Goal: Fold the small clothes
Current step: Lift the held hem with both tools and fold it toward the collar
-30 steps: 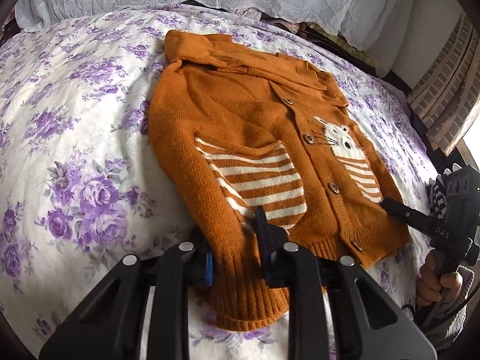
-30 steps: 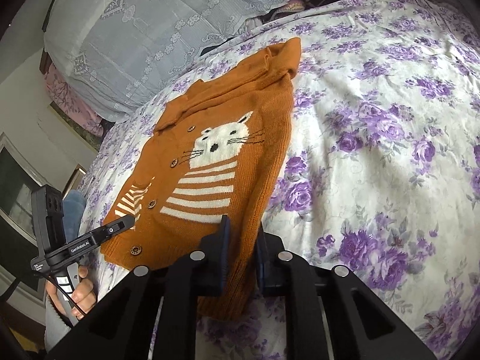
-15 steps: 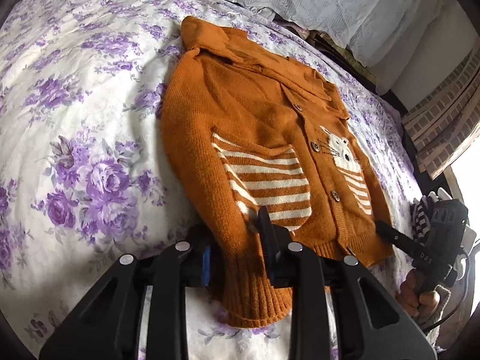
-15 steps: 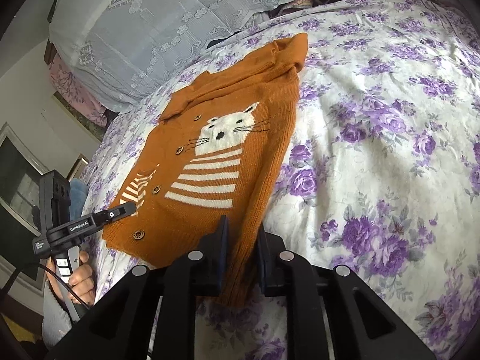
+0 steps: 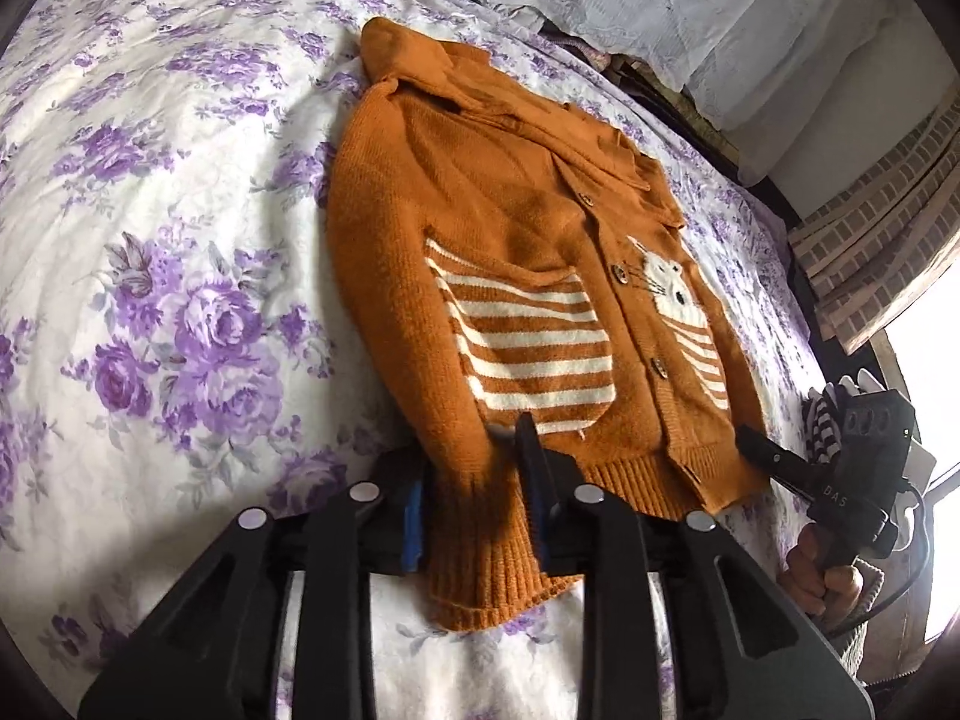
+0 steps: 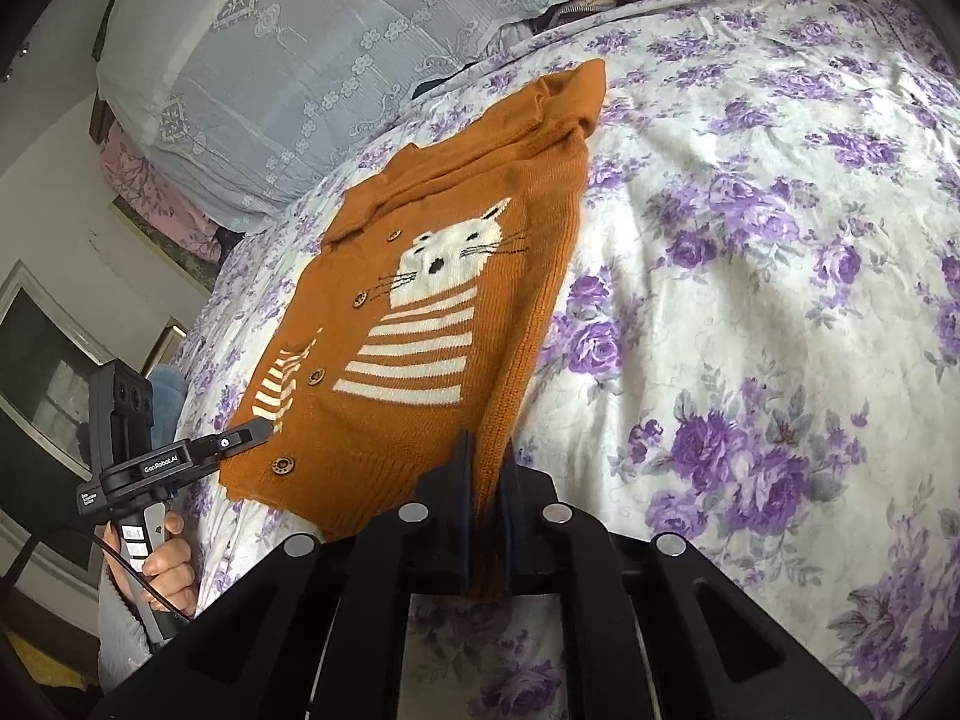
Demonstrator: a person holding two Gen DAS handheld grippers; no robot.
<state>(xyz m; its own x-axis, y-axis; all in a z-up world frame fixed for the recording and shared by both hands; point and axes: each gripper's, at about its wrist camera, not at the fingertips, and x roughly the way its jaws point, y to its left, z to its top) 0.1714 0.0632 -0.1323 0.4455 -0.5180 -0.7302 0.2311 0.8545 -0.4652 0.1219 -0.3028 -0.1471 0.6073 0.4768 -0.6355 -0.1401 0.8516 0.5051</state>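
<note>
An orange knitted cardigan (image 5: 510,228) with a white cat and stripes lies face up, buttoned, on the bed. My left gripper (image 5: 474,468) is shut on the ribbed end of one sleeve (image 5: 486,570), which fills the gap between its fingers. My right gripper (image 6: 485,450) holds the other sleeve (image 6: 516,396) at the cardigan's (image 6: 456,276) far side, and its jaws are closing tight on the knit. Each gripper shows in the other's view, at the hem corners: the right gripper (image 5: 756,450) and the left gripper (image 6: 252,429).
A white bedspread (image 6: 750,300) with purple roses covers the bed (image 5: 180,300). Pale lace pillows (image 6: 300,60) lie along its head. A brick-patterned curtain (image 5: 870,252) hangs beside a bright window. Hands (image 6: 168,552) hold the gripper handles off the bed's near edge.
The right jaws have narrowed onto the sleeve. The left gripper has rolled and tilted a little, with the sleeve still between its fingers. The cardigan lies as before.
</note>
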